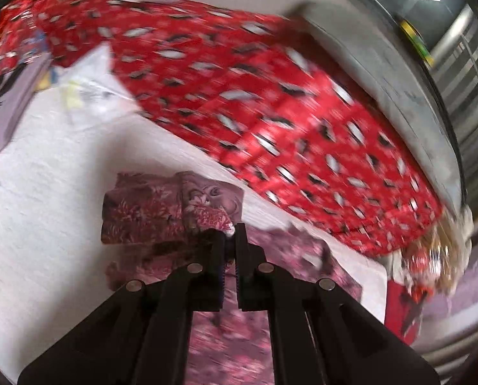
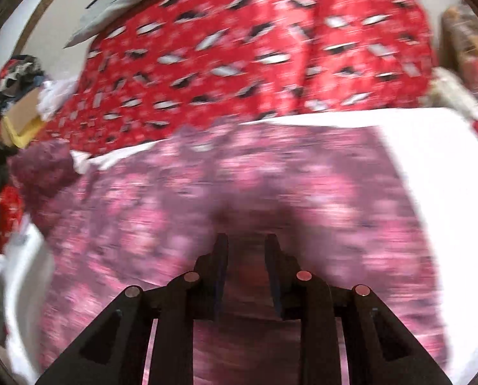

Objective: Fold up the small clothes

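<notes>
The small garment lies spread on the sheet that covers the table, with the patterned cloth behind it — a pile of clothes sits at the left end, a folded corner turned back on the garment.

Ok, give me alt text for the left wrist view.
The left gripper pinches a corner of a pink floral garment lying on a white surface. A red patterned cloth lies behind it; the image is motion-blurred.
</notes>
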Tool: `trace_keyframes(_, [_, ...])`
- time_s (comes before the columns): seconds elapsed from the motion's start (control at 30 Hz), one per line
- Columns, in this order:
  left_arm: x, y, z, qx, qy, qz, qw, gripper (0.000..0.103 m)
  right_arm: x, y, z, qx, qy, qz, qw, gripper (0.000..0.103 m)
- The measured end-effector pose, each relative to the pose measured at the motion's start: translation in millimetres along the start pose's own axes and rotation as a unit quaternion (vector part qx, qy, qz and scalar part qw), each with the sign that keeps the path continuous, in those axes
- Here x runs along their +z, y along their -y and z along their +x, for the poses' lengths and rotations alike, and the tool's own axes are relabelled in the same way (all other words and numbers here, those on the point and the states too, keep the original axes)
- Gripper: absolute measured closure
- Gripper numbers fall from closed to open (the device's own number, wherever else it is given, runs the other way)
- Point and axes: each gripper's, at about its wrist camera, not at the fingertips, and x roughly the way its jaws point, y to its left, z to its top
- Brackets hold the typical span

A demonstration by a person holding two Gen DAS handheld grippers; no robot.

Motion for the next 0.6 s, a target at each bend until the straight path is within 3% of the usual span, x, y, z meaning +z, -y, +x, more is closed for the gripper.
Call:
trace_keyframes(0.1, [-23.9,38.4,16.6,-0.012,-0.024,0.022,0.9994,0.1,-16.5,25.4,1.9,-0.025,-0.014,0.002,1.0,0.073])
trace_keyframes(0.17, [-44.0,61.1,33.0,-0.016,-0.048,0.034,0.9981,0.1,-27.2,37.2,-4.0,0.006,0.009,0.02,1.0,0.072])
trace_keyframes(0.27, [-85.7,90.5,70.5,-0.01,-0.093,0.058,0.9939,0.1,-28.3,44.2,-4.4,0.023,0.01,0.045,0.999,0.072])
trace_keyframes(0.43, [-150.3,107.5,132.2,0.057,-0.156,0.099,0.9812,0.1,-29.3,46.8,-3.9,0.038,0.015,0.057,0.998,0.072])
trace_keyframes(0.5, [-165.5,109.4,140.5,0.08,-0.147,0.124,0.9781,0.098,-30.1,50.4,-3.1,0.044,0.016,0.063,0.997,0.072])
trace_keyframes(0.6, [-168.3,119.4,121.3,0.077,-0.146,0.161,0.9731,0.088,-31.9,49.4,-5.0,0.043,0.016,0.063,0.997,0.072])
